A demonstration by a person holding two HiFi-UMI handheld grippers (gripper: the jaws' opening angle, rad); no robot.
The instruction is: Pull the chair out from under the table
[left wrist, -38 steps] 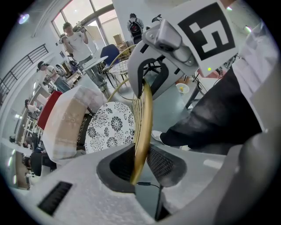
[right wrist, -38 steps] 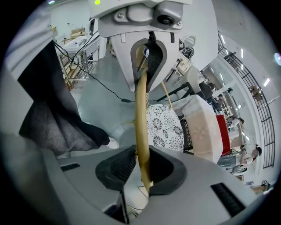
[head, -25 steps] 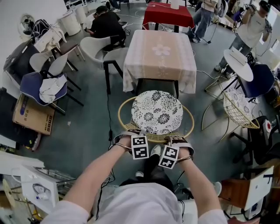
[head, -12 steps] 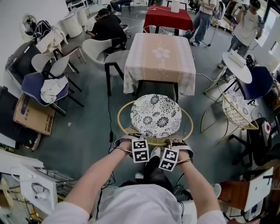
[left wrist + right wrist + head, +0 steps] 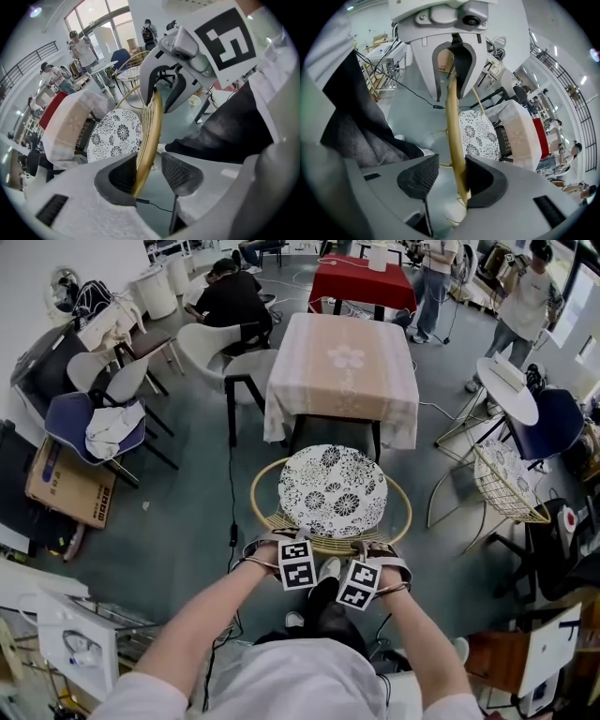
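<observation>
Chair [image 5: 334,491] legs hidden under its seat in head view, near rim covered there by left gripper [image 5: 292,545] and right gripper [image 5: 366,549], rim's lower end lost behind fingers [image 5: 485,180] in right gripper view, counter [image 5: 342,362] legs mostly under cloth [image 5: 281,409].

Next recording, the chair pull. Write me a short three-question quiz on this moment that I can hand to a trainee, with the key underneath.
1. True or false: the left gripper has nothing between its jaws.
2. What do the right gripper's jaws straddle? A) the round wicker chair's gold rim B) a table leg C) a folded red cloth
3. In the head view, what stands directly beyond the chair's black-and-white floral cushion?

Key
1. False: the gold rim stands between them.
2. A
3. The square table under a pale pink cloth.
</observation>
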